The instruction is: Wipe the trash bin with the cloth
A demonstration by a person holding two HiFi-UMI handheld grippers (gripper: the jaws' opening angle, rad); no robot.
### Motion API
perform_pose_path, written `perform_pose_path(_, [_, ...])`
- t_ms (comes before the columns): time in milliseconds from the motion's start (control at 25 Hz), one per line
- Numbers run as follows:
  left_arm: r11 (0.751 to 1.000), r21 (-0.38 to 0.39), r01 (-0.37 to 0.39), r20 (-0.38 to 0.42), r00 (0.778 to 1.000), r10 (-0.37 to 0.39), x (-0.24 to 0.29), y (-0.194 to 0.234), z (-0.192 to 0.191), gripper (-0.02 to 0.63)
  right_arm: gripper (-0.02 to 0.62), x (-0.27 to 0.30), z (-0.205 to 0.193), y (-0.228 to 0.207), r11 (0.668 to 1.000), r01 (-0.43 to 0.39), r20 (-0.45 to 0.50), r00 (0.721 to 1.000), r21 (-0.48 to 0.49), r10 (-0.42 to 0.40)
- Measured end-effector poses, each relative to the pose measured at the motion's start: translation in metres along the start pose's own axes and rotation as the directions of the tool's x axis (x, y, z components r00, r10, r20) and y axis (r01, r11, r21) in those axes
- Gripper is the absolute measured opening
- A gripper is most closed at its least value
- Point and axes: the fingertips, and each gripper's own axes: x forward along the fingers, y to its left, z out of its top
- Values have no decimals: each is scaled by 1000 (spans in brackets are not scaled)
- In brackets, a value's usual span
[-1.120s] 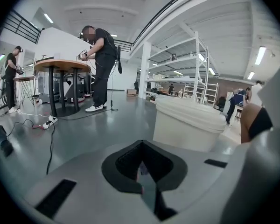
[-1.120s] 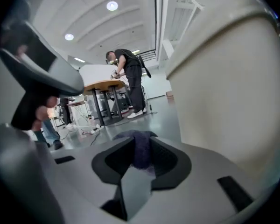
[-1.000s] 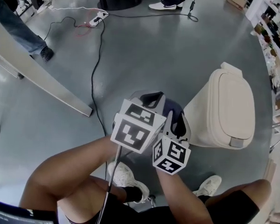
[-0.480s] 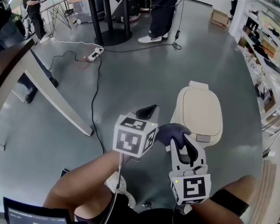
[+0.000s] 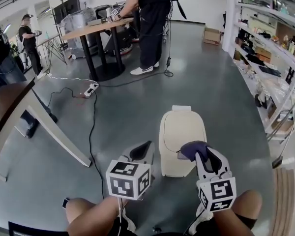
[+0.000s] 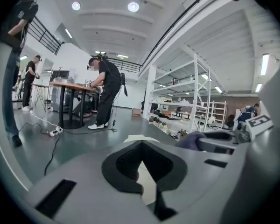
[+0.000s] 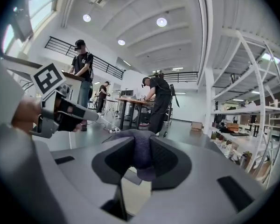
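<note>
A cream trash bin [image 5: 182, 132] with its lid down stands on the grey floor just ahead of both grippers. My right gripper [image 5: 200, 154] is shut on a bunched purple cloth [image 5: 191, 148], held at the bin's near right corner; whether the cloth touches the lid I cannot tell. In the right gripper view the cloth [image 7: 142, 155] fills the gap between the black pads, with the bin [image 7: 133, 192] below. My left gripper [image 5: 141, 151] is shut on nothing, left of the bin. Its own view shows the bin's lid [image 6: 139, 138] and the cloth [image 6: 193, 139].
A slanted white beam [image 5: 54, 132] crosses the floor at left. Black cables and a power strip [image 5: 91, 89] lie beyond it. A person [image 5: 150, 23] stands at a round table [image 5: 103, 26]. Shelving [image 5: 275, 58] lines the right side.
The two grippers have drawn apart; the right one with the cloth went right, to the bin's near corner. The head view has tilted up, so the bin now sits centred ahead.
</note>
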Motion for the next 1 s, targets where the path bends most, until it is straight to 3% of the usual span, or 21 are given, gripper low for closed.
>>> perform_pose_path(240, [995, 10, -95, 49, 994, 95, -23, -22, -15, 0, 94, -26, -3, -15, 999, -23, 18, 1000, 23, 22])
perform_pose_path(440, [997, 37, -64, 66, 996, 62, -33, -59, -13, 0, 93, -50, 6, -19, 998, -5, 61, 998, -63, 9])
perform_pose_path(600, [995, 52, -80, 71, 995, 77, -43, -78, -36, 0, 94, -67, -9, -29, 1000, -4, 70, 998, -12, 4])
perform_pose_path(1000, [992, 103, -68, 87, 994, 59, -42, -83, -51, 0, 92, -84, 2, -32, 999, -4, 93, 996, 49, 0])
